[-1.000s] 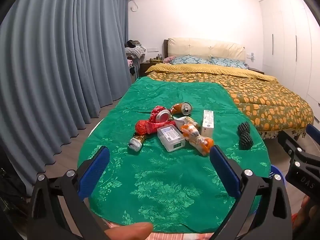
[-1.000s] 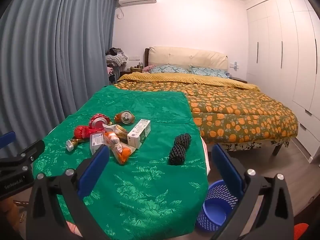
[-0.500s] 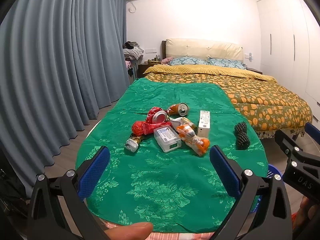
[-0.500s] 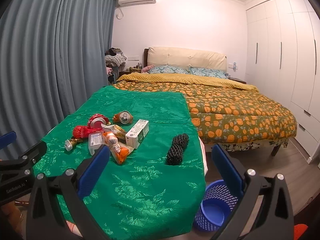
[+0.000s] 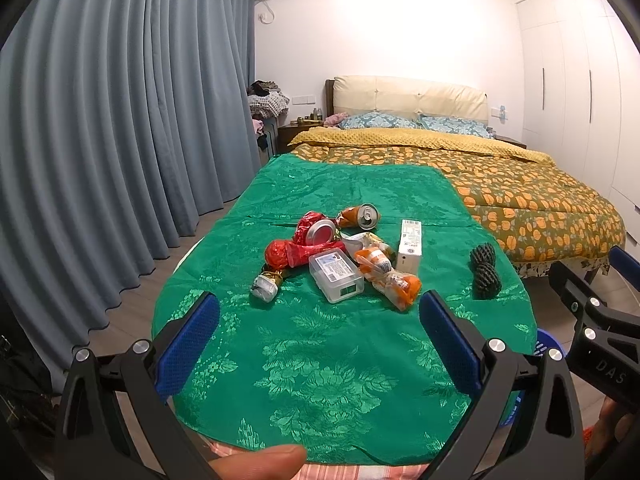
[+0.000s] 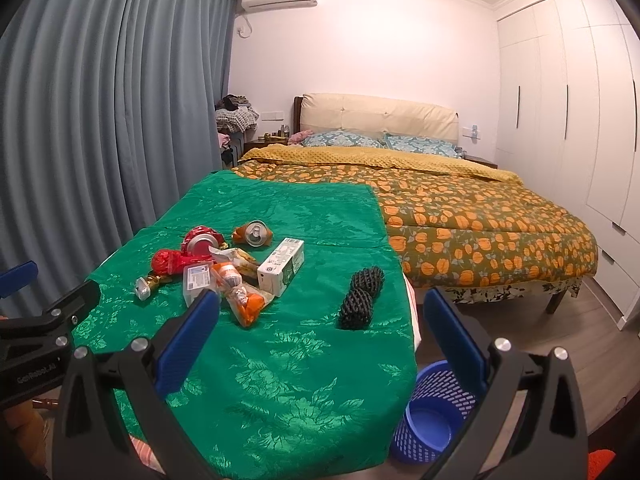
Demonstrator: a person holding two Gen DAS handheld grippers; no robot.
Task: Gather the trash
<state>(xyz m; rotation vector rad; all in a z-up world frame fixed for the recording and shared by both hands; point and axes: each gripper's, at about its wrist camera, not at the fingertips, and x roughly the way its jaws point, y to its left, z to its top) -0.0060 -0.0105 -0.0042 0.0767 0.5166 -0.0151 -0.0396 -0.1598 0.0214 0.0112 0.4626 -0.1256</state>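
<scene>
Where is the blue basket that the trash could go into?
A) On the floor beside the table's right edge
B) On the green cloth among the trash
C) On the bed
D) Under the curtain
A: the right wrist view shows the blue basket standing on the wooden floor, below the edge of the green cloth.

home bedroom | bed (image 6: pixel 440 200), wardrobe (image 6: pixel 580 120), curtains (image 6: pixel 100 120) | likely lived-in
</scene>
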